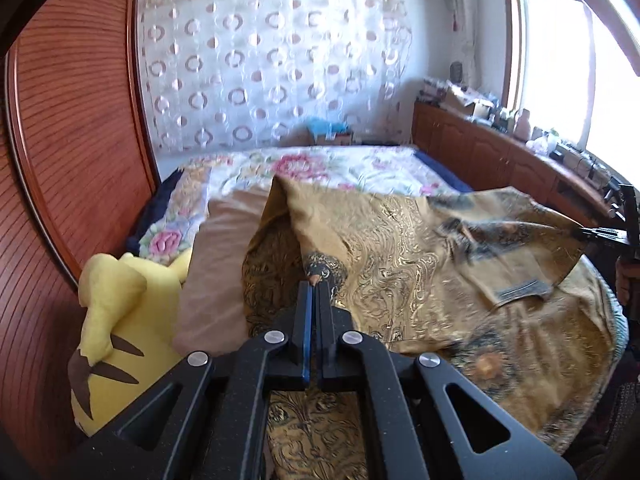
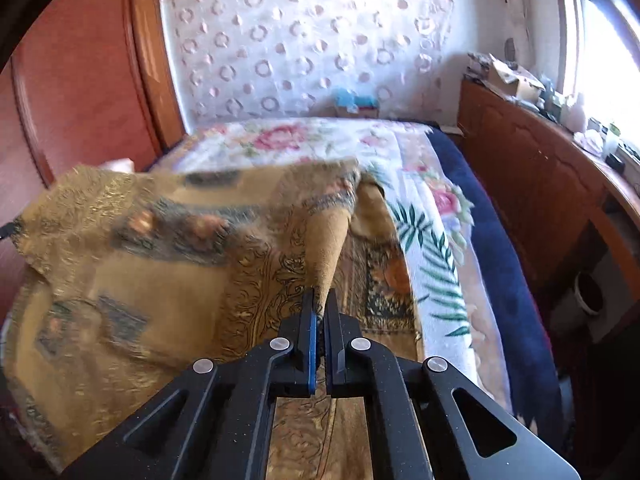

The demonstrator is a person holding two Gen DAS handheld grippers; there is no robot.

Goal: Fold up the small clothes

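A gold-brown patterned garment point(image 1: 420, 240) with dark floral bands is held up over the bed, stretched between both grippers. My left gripper point(image 1: 315, 282) is shut on one corner of it. My right gripper point(image 2: 320, 298) is shut on another corner, which hangs as a narrow fold point(image 2: 326, 248). The garment spreads to the left in the right wrist view point(image 2: 160, 240). The right gripper shows at the right edge of the left wrist view point(image 1: 608, 234), pinching the cloth's far corner.
A gold patterned cloth point(image 2: 384, 280) covers the near bed, with a floral blanket point(image 1: 320, 168) beyond. A yellow plush toy point(image 1: 116, 320) and a tan pillow point(image 1: 220, 272) lie at left by the wooden headboard point(image 1: 72, 140). A cluttered wooden cabinet point(image 2: 532, 184) runs along the right.
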